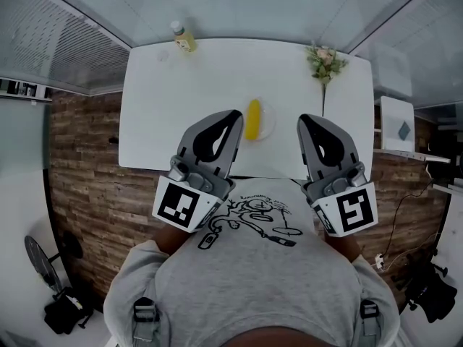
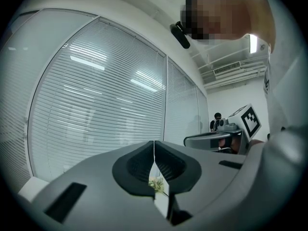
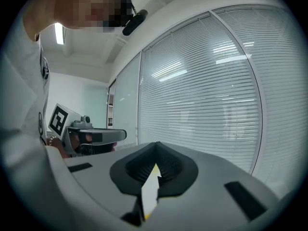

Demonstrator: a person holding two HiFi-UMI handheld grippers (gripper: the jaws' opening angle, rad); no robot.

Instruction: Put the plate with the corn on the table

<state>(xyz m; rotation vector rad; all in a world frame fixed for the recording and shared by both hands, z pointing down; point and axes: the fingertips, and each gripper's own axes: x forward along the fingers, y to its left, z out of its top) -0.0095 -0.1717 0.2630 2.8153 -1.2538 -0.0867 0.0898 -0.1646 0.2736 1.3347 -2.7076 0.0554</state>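
Observation:
A yellow corn cob (image 1: 252, 118) lies on a clear glass plate (image 1: 268, 126) near the front edge of the white table (image 1: 195, 107). My left gripper (image 1: 236, 114) is held up in front of the person's chest, just left of the plate, shut and empty. On the other side, my right gripper (image 1: 302, 118) hangs right of the plate, also shut with nothing in it. In the left gripper view the jaws (image 2: 154, 143) meet at the tip; through the gap below I glimpse flowers. The right gripper view shows its jaws (image 3: 156, 144) closed, with a sliver of table and yellow below.
A small bottle of yellow liquid (image 1: 184, 38) stands at the table's far left edge. A pot of flowers (image 1: 325, 62) sits at the far right. Windows with blinds surround the table. Dark gear lies on the floor at both lower corners.

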